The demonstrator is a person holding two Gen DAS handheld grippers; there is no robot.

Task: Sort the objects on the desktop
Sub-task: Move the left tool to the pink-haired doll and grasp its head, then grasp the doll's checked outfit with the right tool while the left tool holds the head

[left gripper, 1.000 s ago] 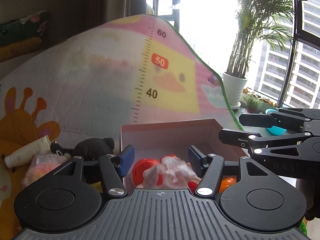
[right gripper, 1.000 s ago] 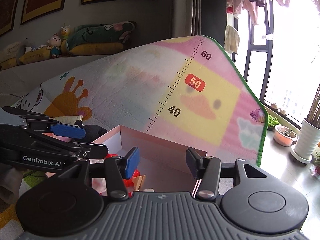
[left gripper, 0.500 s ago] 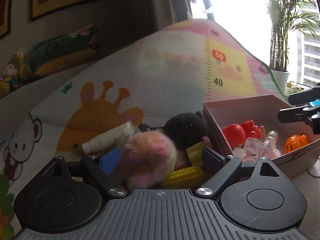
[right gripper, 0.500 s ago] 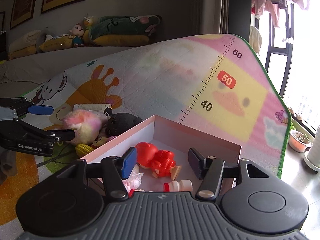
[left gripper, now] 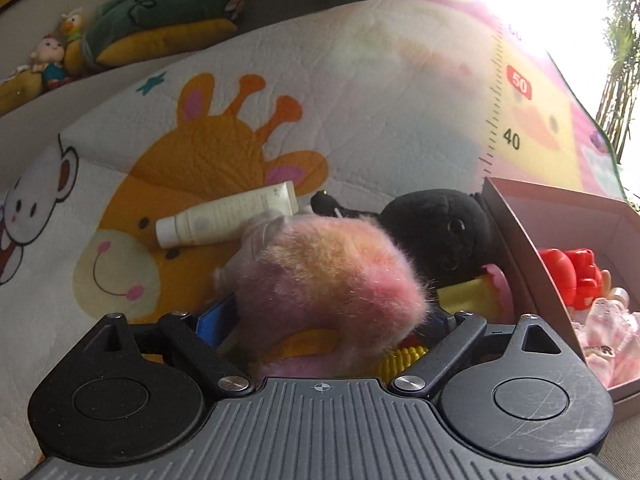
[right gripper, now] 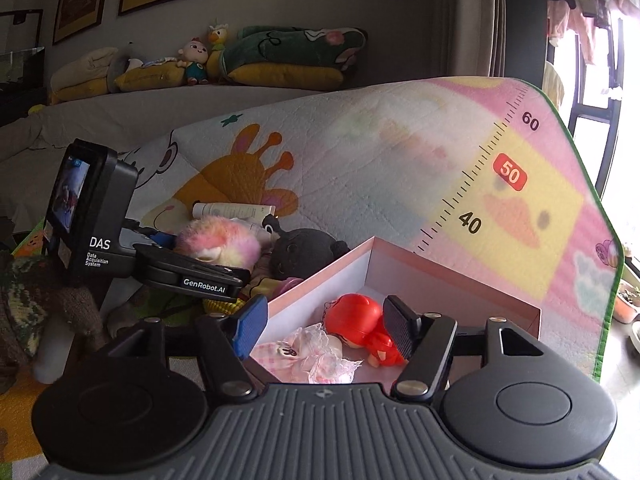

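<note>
Left gripper (left gripper: 332, 320) astride pink-and-yellow fluffy plush toy (left gripper: 328, 276), lower centre; grip unconfirmed.
Right gripper (right gripper: 326, 330) wide open, empty, above pink box (right gripper: 452, 276) holding red doll (right gripper: 356, 316).

Fuzzy pink plush toy (left gripper: 328, 276), matt black plush (left gripper: 440, 232), glossy red plastic figure (right gripper: 356, 316), smooth cardboard box (right gripper: 320, 280), quilted cloth mat (left gripper: 360, 100)

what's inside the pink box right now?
Inside the pink box: a red doll and a pink lace-trimmed bundle. The hand-held gripper body covers the near end, so anything there is hidden.
</note>
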